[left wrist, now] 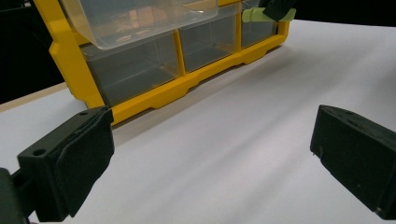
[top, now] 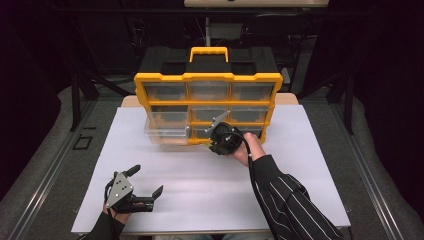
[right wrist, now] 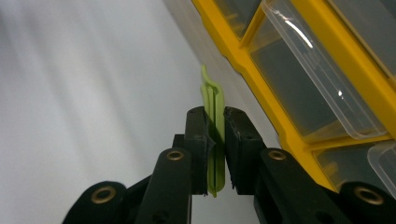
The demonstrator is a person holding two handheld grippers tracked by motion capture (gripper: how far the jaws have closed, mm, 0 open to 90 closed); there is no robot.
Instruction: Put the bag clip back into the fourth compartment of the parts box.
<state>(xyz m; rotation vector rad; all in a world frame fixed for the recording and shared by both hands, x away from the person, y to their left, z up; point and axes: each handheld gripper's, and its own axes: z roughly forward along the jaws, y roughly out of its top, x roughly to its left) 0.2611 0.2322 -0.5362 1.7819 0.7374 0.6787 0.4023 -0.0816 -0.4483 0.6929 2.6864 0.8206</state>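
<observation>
Down at the near left of the white table [top: 165, 170], the left gripper [top: 145, 185] rests with its jaws spread wide and nothing between them. Moving right, a clear drawer [top: 165, 131] juts out from the yellow organizer [top: 207, 77]. Further right, the right gripper [right wrist: 215, 140] pinches a thin green clip [right wrist: 214, 112] tight, just in front of the organizer's bottom row.

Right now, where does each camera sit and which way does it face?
High view: above the person's side, looking forward and down on the yellow organizer; both forearms, left gripper, right gripper.
Left gripper view: low over the table, facing the organizer between open jaws.
Right gripper view: along shut jaws clamping a green clip, beside the organizer.
All views share the organizer; both gripper views share the clip.
</observation>
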